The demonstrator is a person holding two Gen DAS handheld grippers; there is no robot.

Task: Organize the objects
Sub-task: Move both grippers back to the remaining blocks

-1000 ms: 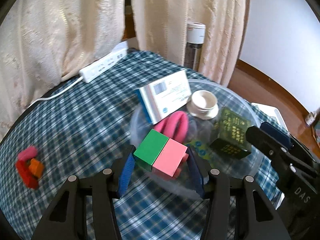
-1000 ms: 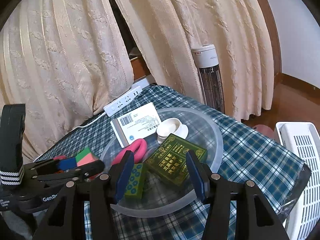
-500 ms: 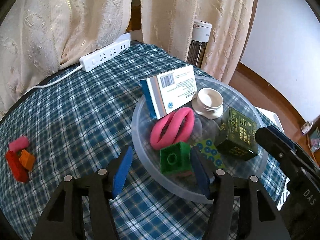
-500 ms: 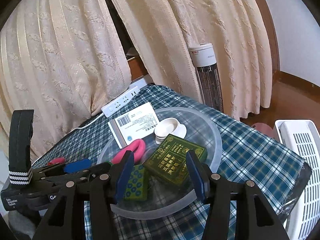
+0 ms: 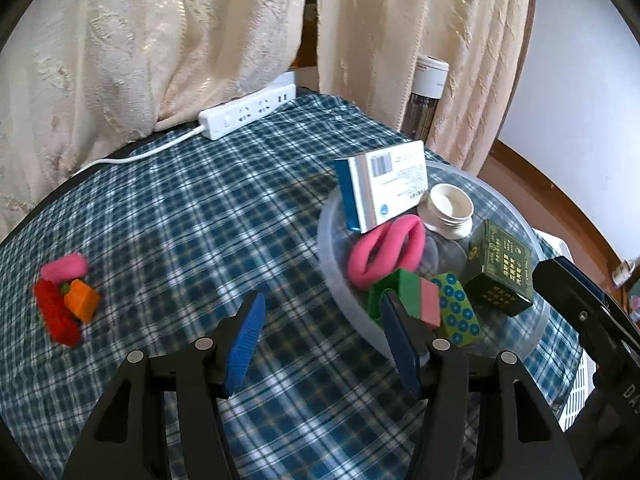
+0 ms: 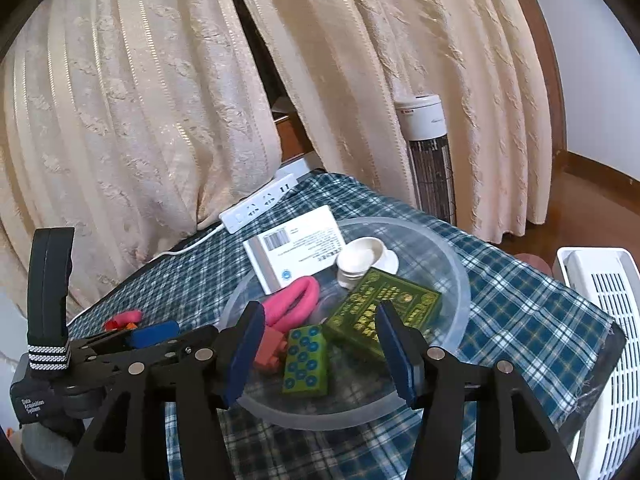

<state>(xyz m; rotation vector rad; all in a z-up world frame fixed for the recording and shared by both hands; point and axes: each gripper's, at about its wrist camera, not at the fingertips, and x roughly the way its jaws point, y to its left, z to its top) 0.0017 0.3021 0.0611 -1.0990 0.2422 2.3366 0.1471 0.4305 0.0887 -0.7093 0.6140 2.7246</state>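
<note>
A clear plastic bowl point(image 5: 516, 216) point(image 6: 448, 264) holds a green-and-pink block point(image 5: 416, 296), a pink ring point(image 5: 384, 252), a white medicine box point(image 5: 388, 188), a white lid point(image 5: 448, 212), a dark green box point(image 5: 500, 268) and a green dotted block point(image 5: 456, 312). My left gripper point(image 5: 324, 340) is open and empty over the cloth, just left of the bowl. My right gripper point(image 6: 320, 360) is open and empty above the bowl's near rim. A pile of red, orange and pink pieces point(image 5: 64, 296) lies on the cloth at the left.
The table has a blue plaid cloth point(image 5: 192, 208). A white power strip point(image 5: 248, 112) lies at the back by cream curtains point(image 5: 160, 40). A tower heater point(image 6: 430, 160) stands behind the table. A white plastic crate point(image 6: 600, 340) is beside the table on the right.
My left gripper let go of the green-and-pink block into the bowl, opened and drew back to the left. The right gripper stayed open over the bowl.
</note>
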